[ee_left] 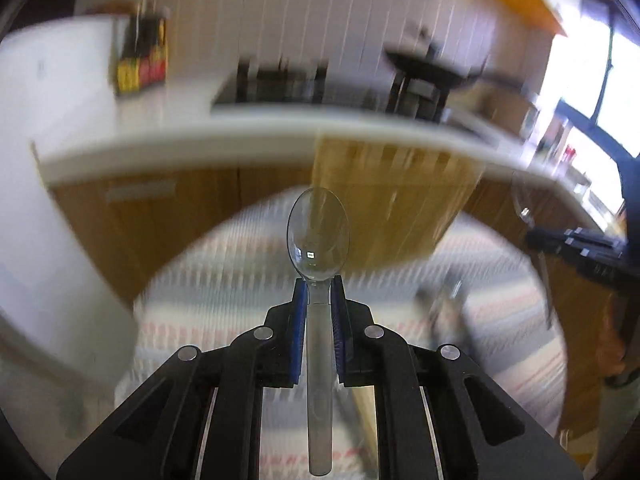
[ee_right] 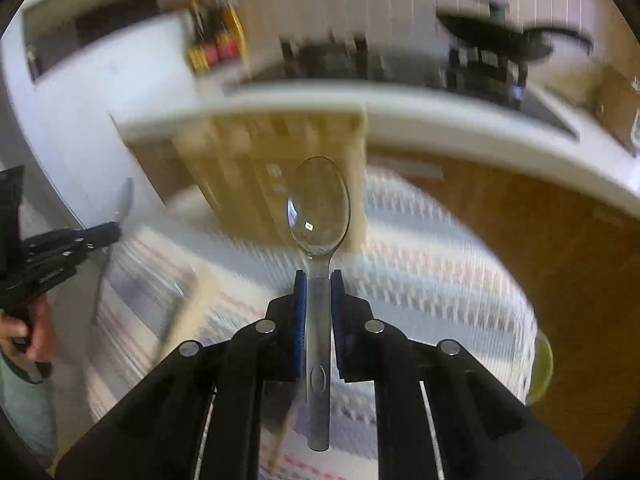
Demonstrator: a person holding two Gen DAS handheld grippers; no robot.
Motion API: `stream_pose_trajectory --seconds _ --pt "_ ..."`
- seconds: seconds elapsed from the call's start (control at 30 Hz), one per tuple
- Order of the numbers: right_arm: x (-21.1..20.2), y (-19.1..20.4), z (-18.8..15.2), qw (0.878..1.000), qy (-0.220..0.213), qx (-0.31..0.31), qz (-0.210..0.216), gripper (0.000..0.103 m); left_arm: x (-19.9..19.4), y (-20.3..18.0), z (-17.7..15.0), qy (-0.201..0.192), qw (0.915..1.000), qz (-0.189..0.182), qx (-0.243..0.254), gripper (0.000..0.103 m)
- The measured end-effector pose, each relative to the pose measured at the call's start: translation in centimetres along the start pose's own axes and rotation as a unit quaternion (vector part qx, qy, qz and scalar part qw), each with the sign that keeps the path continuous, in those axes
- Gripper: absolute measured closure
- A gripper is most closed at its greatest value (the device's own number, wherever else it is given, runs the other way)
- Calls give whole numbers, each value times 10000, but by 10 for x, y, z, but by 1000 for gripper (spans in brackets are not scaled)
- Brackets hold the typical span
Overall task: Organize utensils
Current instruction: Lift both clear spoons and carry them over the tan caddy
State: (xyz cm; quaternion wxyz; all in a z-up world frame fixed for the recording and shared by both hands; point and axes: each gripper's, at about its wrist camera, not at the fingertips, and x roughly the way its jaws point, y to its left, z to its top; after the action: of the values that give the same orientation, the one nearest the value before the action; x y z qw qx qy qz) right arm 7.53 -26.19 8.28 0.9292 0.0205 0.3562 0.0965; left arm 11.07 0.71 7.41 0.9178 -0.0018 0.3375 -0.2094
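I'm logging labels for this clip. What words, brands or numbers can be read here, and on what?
None can be read.
Red and yellow box on the counter: print too blurred.
Clear plastic spoon in the right hand-held gripper: an oval mark moulded on the handle, no letters legible.

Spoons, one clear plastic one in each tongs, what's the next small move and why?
Probably carry both toward the wooden organizer. The left tongs and right tongs each pinch a clear spoon by its handle, clear of the striped cloth.
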Motion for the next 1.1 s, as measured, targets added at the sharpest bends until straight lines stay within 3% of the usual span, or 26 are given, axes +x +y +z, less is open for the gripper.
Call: stream_pose_trajectory --seconds 0.13,0.33,0.5,0.67,1.03,1.1 --pt "-15 10 38 9971 -740 -78 171 93 -11 -20 55 -939 9955 -51 143 93" --pt "5 11 80 9931 -1151 21 238 93 8 -40 102 -1555 9875 -192 174 93" --pt "28 3 104 9840 -1765 242 25 93 31 -43 115 -1975 9800 -178 138 93" --pt "57 -5 111 9772 -2077 362 -270 93 59 -31 118 -2297 9732 -53 84 93" --pt "89 -6 88 9748 -2141 215 -586 93 92 -36 97 -2447 9695 -96 124 91" --pt "87 -8 82 9770 -2053 250 -515 91 90 -36 93 -2436 9697 -93 125 78"
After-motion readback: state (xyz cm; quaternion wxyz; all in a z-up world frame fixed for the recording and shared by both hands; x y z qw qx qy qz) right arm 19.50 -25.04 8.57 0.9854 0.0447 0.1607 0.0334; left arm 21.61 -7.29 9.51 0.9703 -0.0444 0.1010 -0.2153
